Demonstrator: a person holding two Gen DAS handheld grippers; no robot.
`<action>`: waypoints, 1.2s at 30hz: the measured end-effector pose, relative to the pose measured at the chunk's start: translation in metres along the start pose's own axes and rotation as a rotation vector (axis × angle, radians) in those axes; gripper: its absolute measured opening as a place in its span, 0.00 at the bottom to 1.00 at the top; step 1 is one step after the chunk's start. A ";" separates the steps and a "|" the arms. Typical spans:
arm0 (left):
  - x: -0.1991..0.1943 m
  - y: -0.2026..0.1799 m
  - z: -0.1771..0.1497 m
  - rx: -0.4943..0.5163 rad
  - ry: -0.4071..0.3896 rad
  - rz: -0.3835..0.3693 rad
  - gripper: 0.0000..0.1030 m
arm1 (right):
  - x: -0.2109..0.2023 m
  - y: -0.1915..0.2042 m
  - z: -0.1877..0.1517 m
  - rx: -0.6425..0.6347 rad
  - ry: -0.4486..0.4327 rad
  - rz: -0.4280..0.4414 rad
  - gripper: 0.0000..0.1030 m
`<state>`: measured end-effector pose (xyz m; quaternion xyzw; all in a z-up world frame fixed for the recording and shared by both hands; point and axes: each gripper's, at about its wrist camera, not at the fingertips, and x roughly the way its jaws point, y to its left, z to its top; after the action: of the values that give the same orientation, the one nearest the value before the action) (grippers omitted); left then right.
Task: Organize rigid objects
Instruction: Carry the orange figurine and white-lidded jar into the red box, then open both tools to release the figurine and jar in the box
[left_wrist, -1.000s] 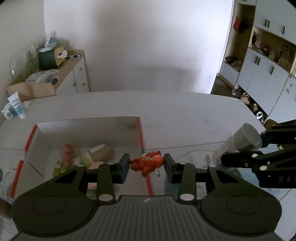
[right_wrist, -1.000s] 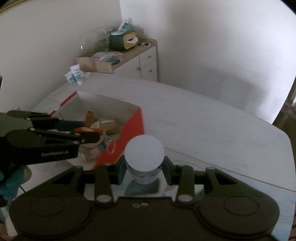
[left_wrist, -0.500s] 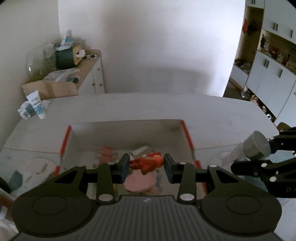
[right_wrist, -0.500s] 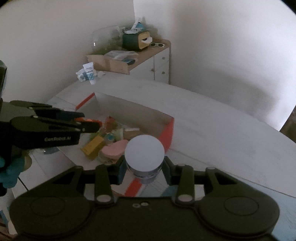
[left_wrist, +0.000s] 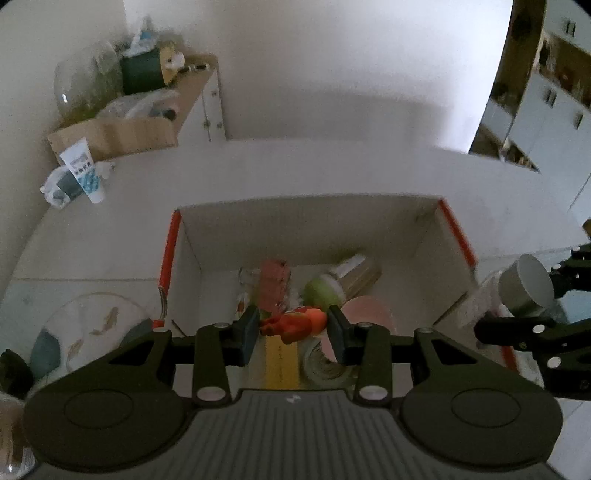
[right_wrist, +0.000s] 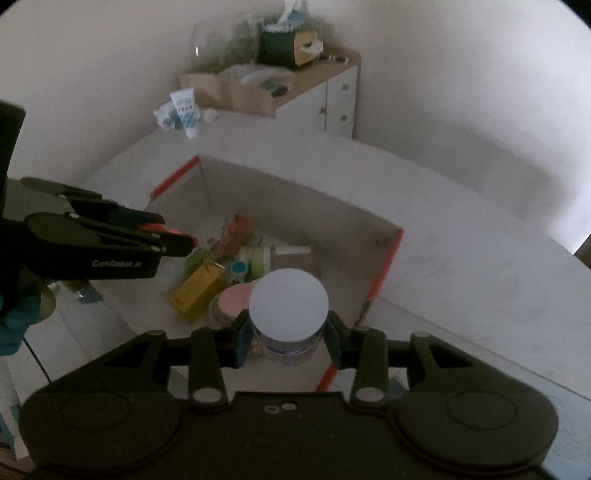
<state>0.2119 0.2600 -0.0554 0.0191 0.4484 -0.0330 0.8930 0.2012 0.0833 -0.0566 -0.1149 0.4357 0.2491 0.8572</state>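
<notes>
My left gripper (left_wrist: 291, 328) is shut on a small red and orange toy figure (left_wrist: 293, 325) and hangs over the open white box with orange edges (left_wrist: 456, 229). My right gripper (right_wrist: 289, 332) is shut on a silver jar with a white lid (right_wrist: 289, 304), above the box's near right corner (right_wrist: 384, 269). In the left wrist view the jar (left_wrist: 526, 286) and the right gripper (left_wrist: 517, 328) show at the right edge. The right wrist view shows the left gripper (right_wrist: 184, 240) at the left, over the box. Inside the box lie a yellow pack (right_wrist: 197, 291), a pink lid (right_wrist: 234, 301) and several other small items.
The box stands on a white table (left_wrist: 258, 166). A round dish with fish drawings (left_wrist: 88, 328) sits left of the box. A tube and a bag (left_wrist: 81, 173) lie at the table's far left corner. A cluttered cabinet (right_wrist: 295, 88) stands behind against the wall.
Both grippers have travelled to the left and slightly down with their loads, so both now hang over the box. The grips have not changed.
</notes>
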 end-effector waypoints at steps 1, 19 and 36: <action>0.004 0.001 0.000 0.004 0.003 0.003 0.38 | 0.006 0.001 0.001 -0.006 0.012 -0.001 0.39; 0.071 0.001 0.005 0.057 0.130 0.006 0.38 | 0.070 0.017 -0.005 -0.106 0.199 0.040 0.39; 0.093 -0.011 0.003 0.111 0.220 0.014 0.38 | 0.081 0.019 0.001 -0.127 0.195 0.003 0.49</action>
<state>0.2695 0.2447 -0.1284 0.0750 0.5413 -0.0492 0.8361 0.2325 0.1269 -0.1209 -0.1921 0.5003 0.2653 0.8015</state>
